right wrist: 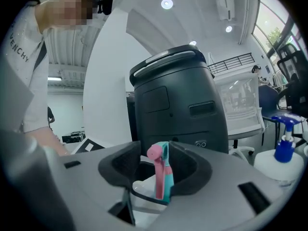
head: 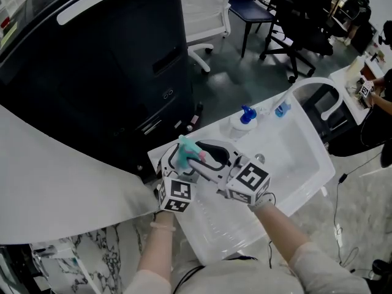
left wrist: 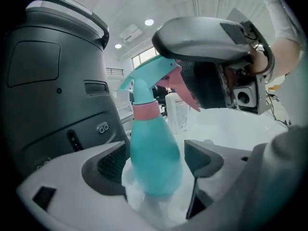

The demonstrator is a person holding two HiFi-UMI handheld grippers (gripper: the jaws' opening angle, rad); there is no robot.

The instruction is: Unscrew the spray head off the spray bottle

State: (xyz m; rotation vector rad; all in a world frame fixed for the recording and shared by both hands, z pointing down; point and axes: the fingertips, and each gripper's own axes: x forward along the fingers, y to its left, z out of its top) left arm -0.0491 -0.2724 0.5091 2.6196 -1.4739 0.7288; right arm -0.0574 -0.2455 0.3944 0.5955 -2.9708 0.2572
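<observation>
A teal spray bottle with a pink collar and pink trigger stands upright near the left corner of the white table. My left gripper is open around the bottle's body. The right pad stands clear of it and the left pad lies close beside it. My right gripper is up at the spray head, which sits between its jaws. There is a gap on the left side, and the right pad is close against the head. In the left gripper view the right gripper hangs over the head.
Two white bottles with blue spray heads stand at the table's far edge; one shows in the right gripper view. A large black machine rises just left of the table. Office chairs stand beyond.
</observation>
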